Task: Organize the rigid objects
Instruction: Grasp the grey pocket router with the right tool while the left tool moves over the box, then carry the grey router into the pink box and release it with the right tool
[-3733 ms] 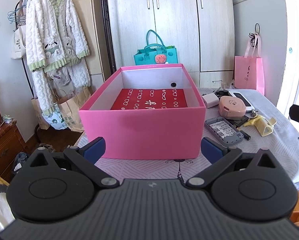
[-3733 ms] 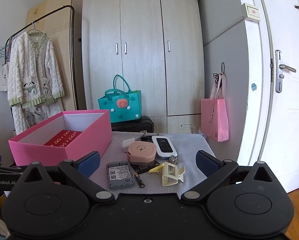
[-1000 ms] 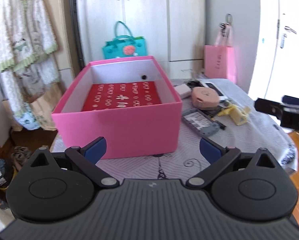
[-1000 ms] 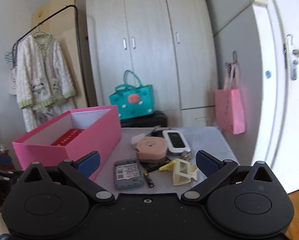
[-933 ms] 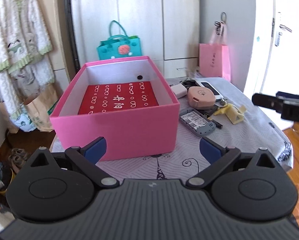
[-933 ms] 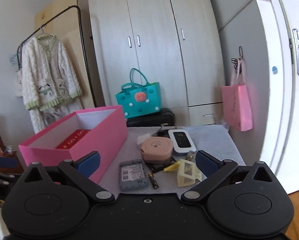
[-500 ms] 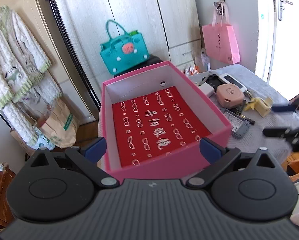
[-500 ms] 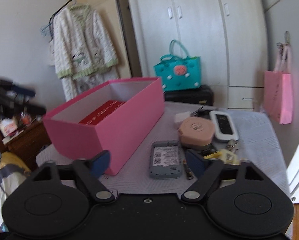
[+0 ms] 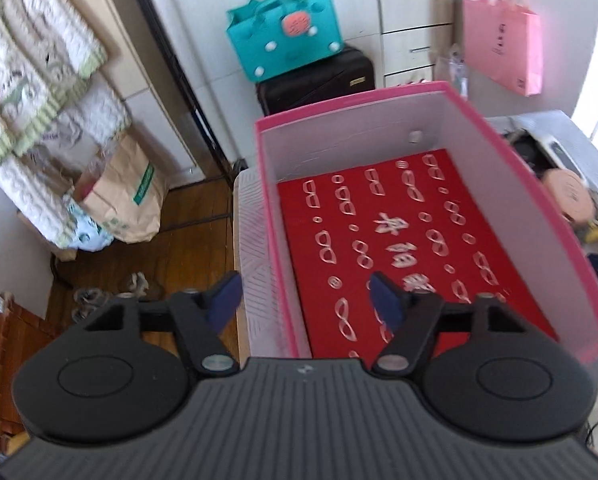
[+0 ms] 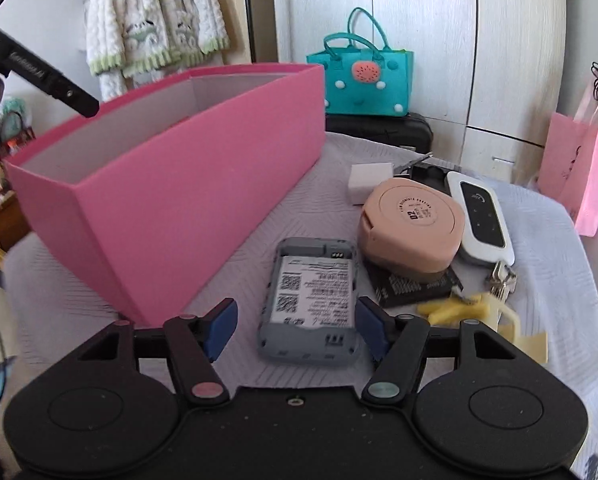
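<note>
Left hand-held gripper (image 9: 305, 298) closing, empty, straddling the pink box (image 9: 283, 248) wall; right hand-held gripper (image 10: 295, 326) opening around the grey phone (image 10: 313, 300), pads clear

Pink box (image 10: 187, 184) open; grey device (image 10: 313, 300) flat beside it

A home bedroom: wardrobe (image 10: 419, 40), hanging robe (image 10: 155, 20), bags on the floor.
</note>
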`<state>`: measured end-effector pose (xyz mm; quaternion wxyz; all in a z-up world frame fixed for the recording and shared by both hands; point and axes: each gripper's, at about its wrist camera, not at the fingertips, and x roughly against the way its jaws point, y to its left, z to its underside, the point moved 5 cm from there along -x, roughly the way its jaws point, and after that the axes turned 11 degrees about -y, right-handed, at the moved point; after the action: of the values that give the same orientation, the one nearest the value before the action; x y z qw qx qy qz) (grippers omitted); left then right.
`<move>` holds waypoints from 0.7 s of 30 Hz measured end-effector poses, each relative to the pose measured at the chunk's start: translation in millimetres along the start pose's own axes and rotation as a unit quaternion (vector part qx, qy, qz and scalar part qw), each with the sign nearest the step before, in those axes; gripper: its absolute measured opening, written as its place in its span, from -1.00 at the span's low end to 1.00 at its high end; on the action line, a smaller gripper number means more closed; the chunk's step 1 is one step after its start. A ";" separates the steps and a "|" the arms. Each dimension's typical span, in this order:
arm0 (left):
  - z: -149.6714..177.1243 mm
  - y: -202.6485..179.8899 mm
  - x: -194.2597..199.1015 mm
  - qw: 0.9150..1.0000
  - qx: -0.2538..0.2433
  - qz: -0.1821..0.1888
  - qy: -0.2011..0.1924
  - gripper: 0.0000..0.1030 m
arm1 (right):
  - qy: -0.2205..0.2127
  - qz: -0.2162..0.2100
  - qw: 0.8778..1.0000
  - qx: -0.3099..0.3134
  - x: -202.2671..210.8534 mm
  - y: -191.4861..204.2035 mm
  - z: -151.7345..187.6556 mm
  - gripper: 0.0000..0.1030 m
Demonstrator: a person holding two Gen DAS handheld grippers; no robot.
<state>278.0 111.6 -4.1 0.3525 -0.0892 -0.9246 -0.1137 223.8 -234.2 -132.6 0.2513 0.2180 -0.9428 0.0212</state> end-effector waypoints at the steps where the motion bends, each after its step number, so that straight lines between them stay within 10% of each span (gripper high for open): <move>1: 0.2 3.5 -8.4 1.000 0.008 0.001 0.005 0.17 | 0.004 0.000 1.000 -0.007 -4.3 -2.3 -1.1 0.40; 7: 14.8 14.0 -44.8 0.997 0.059 0.022 0.040 0.01 | 0.017 0.010 1.000 0.011 -20.6 -1.9 -4.0 0.25; 16: 15.4 9.1 -49.9 1.000 0.026 -0.007 -0.007 -0.87 | 0.008 0.010 1.000 0.029 0.3 3.1 -15.1 0.24; 21: 16.9 11.7 -47.3 0.999 0.030 -0.009 -0.030 -0.92 | -0.020 0.016 0.999 0.024 18.3 -1.4 -42.4 0.24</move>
<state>304.9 123.4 -46.4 0.3260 -0.0741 -0.9385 -0.0863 229.9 -236.5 -86.8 0.2265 0.2093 -0.9503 0.0436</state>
